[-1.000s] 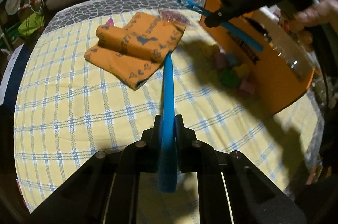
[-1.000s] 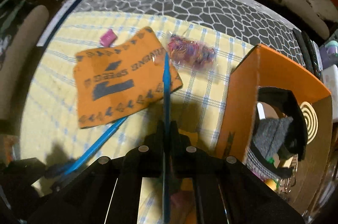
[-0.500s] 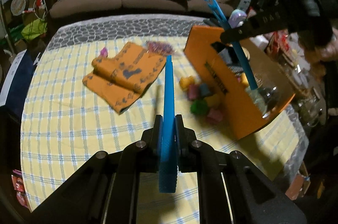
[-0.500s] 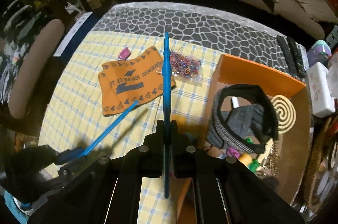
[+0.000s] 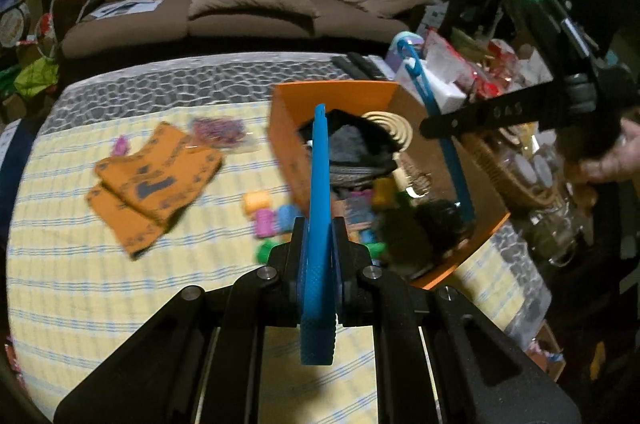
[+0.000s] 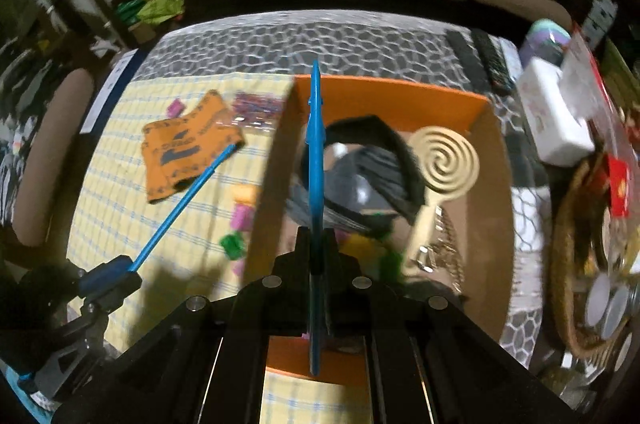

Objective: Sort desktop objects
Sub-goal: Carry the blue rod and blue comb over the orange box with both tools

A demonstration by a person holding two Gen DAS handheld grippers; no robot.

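Both blue tongs (image 5: 318,184) rose; orange box (image 6: 384,92) (blurred) apparently lies below.

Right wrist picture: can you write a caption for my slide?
Right gripper shut on a blue stick above the open orange box, with toy blocks on the checked cloth.

Both grippers have gone up and moved over from the orange cloth (image 5: 154,182) toward the orange box (image 6: 384,92). The left gripper (image 5: 318,244) now holds its blue stick (image 5: 319,184) over the box edge. The right gripper (image 6: 316,244) now holds its thin blue stick (image 6: 315,160) above the box's inside
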